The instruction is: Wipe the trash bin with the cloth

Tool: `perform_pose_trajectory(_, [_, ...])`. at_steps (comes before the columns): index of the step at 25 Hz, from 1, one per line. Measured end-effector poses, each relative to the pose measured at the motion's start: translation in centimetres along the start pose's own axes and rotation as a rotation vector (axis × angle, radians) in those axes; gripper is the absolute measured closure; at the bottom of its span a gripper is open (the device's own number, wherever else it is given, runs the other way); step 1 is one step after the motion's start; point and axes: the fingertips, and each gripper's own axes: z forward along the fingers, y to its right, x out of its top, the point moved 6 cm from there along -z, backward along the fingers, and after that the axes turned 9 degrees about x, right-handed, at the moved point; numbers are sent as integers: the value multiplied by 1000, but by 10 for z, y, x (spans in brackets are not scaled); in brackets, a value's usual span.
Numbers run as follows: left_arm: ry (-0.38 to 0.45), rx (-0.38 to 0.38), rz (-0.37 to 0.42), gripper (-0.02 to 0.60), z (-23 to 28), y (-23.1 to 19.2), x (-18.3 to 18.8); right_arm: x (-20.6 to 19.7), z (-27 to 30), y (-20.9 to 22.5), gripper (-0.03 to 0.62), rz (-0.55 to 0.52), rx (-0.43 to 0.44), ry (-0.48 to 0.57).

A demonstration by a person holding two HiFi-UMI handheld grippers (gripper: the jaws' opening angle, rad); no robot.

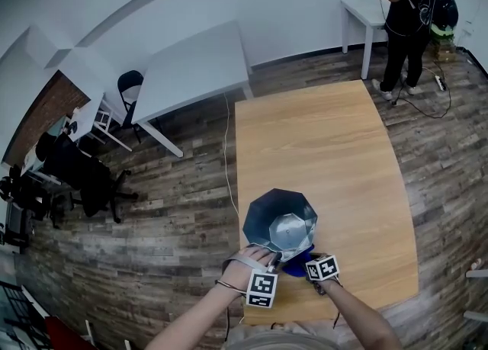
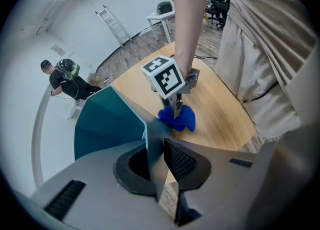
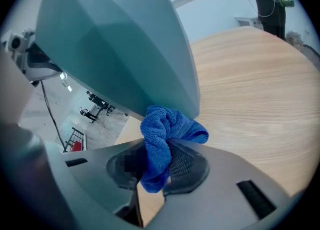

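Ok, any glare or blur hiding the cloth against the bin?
Head view: glare inside the teal faceted trash bin, strong fisheye bend. Right gripper view: blue terry cloth sharp, bin softer up close. Left gripper view: dark corners.

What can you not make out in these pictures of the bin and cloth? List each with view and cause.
- Head view: base of the trash bin, hidden beneath its own rim.
- Left gripper view: middle of the cloth, behind the right gripper.
- Right gripper view: the cloth's lower end, tucked between the jaws.
- Left gripper view: the bin wall inside the left gripper, covered by its pads.
- Head view: the distant person, too small for detail.
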Motion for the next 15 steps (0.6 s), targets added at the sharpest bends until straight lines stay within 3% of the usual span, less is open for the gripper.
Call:
perform_pose_trajectory(3, [-10, 12, 15, 526, -2, 2, -1, 2, -32, -13, 514, 6, 24, 49])
perform_pose_trajectory(7, [-59, 40, 50, 457, -3, 3, -12, 3, -72, -37, 513, -28, 42, 97])
perform_pose_trajectory(15, [-97, 76, 48, 483, -2, 1, -17, 5, -124, -79, 514, -86, 56, 148])
